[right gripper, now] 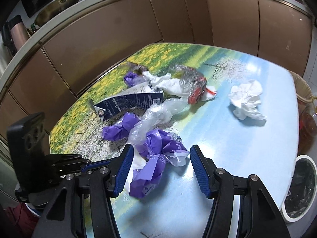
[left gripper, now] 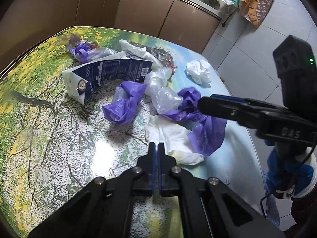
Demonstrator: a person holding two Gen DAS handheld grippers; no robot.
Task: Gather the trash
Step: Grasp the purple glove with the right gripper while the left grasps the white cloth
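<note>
Above table [right gripper: 247,158]: right gripper [right gripper: 160,170] fingers wide around purple bag [right gripper: 156,158]; left gripper [left gripper: 156,154] fingers closed, empty.

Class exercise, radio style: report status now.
Left gripper shut, empty. Right gripper open, straddling purple bag. Bag on table, ungrasped. Clear plastic touches it.

Table [right gripper: 247,148]: glossy, smooth printed top with a bright glare patch just ahead of the left gripper [left gripper: 156,146] fingertips; gripper frames matt black plastic with bare metal pins, and ribbed blue pads [right gripper: 200,170] line the right gripper [right gripper: 161,156] fingers. Between those fingers lies thin, creased purple plastic bag [right gripper: 154,158]; beyond it crinkled clear plastic film [right gripper: 158,115], a printed navy-and-white paperboard carton [right gripper: 130,101] with slight sheen, and matt crumpled white tissue [right gripper: 247,101]. Cabinet doors [right gripper: 118,33] look smooth, satin brown.
</note>
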